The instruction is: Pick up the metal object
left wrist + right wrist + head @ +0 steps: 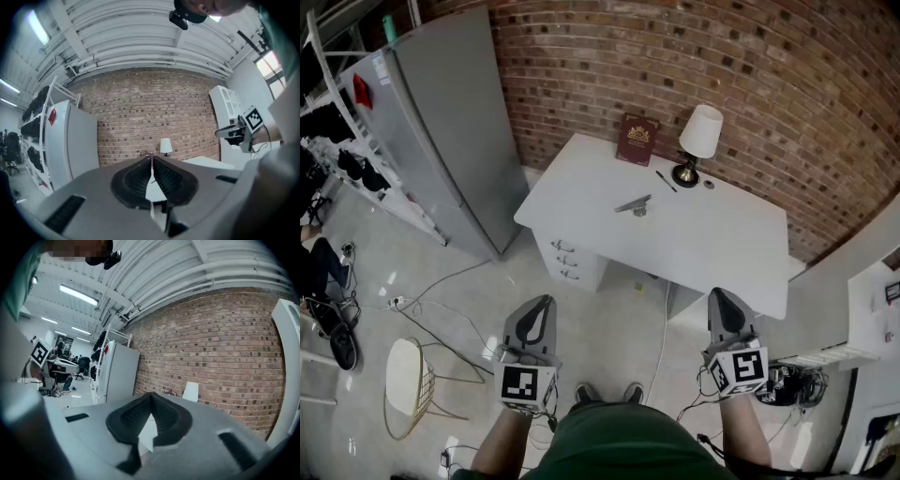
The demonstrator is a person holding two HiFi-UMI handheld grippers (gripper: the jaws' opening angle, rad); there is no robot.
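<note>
A small grey metal object (634,204) lies near the middle of the white desk (712,244), seen in the head view. My left gripper (541,305) hovers well short of the desk over the floor, jaws shut with nothing between them. My right gripper (719,298) is held level with it, near the desk's front edge, also shut and empty. In the left gripper view the left gripper (151,156) has its tips meeting, pointing at the desk and brick wall. The right gripper (151,395) in its own view also has its tips touching.
On the desk stand a lamp with a white shade (698,141), a dark red book (637,139), a pen (666,181) and a small round thing (709,185). A grey cabinet (450,122) stands left. A stool (405,380) and cables (441,319) lie on the floor.
</note>
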